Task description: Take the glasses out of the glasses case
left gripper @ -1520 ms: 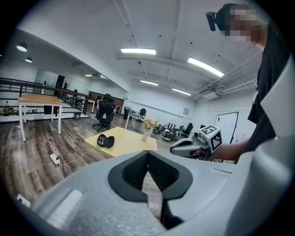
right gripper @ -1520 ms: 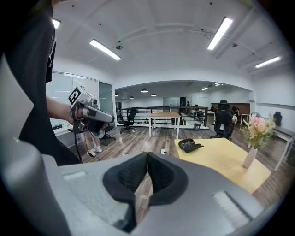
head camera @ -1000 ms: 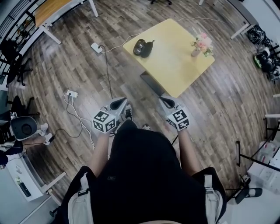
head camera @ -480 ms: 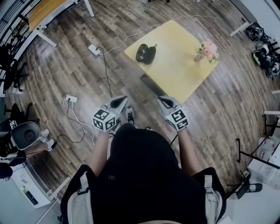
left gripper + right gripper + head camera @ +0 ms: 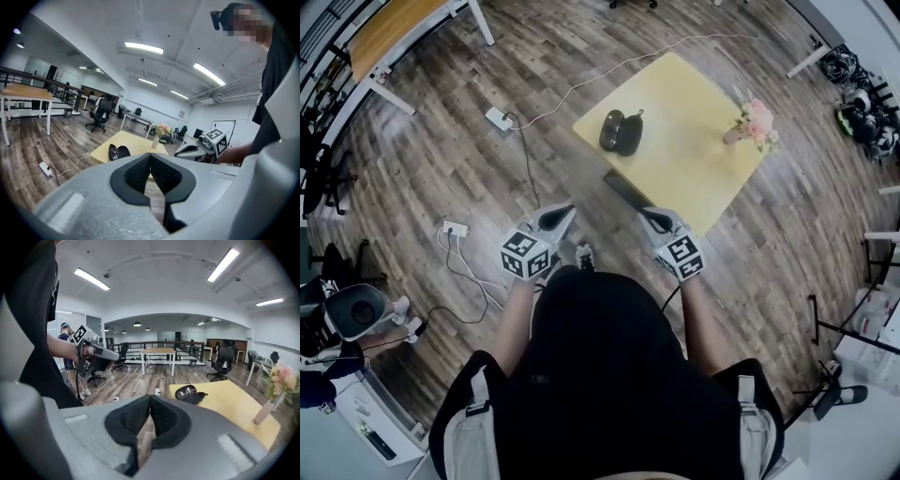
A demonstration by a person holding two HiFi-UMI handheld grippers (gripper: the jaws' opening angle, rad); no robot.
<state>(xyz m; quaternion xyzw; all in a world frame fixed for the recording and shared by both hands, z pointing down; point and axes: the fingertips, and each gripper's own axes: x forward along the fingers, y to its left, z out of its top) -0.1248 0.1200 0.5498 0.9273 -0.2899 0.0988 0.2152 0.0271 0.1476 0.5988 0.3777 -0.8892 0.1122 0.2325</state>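
Note:
An open black glasses case (image 5: 621,131) lies on the left part of a low yellow table (image 5: 694,159), with the glasses inside it. It also shows as a dark open case (image 5: 118,151) in the left gripper view and as the case (image 5: 191,393) in the right gripper view. Both grippers hang over the wood floor, short of the table's near edge. My left gripper (image 5: 566,211) is shut and holds nothing. My right gripper (image 5: 648,217) is also shut and holds nothing. Each gripper sees the other: the right gripper (image 5: 190,150) and the left gripper (image 5: 110,355).
A vase of pink flowers (image 5: 753,122) stands at the table's right side. A white power strip (image 5: 498,118) with a long cable and a second strip (image 5: 455,228) lie on the floor at the left. A wooden desk (image 5: 394,23) stands far left. Office chairs (image 5: 98,112) stand beyond.
The table and case have slid down and right in the head view, nearer to me. Both grippers keep the same pose, shut in front of my body.

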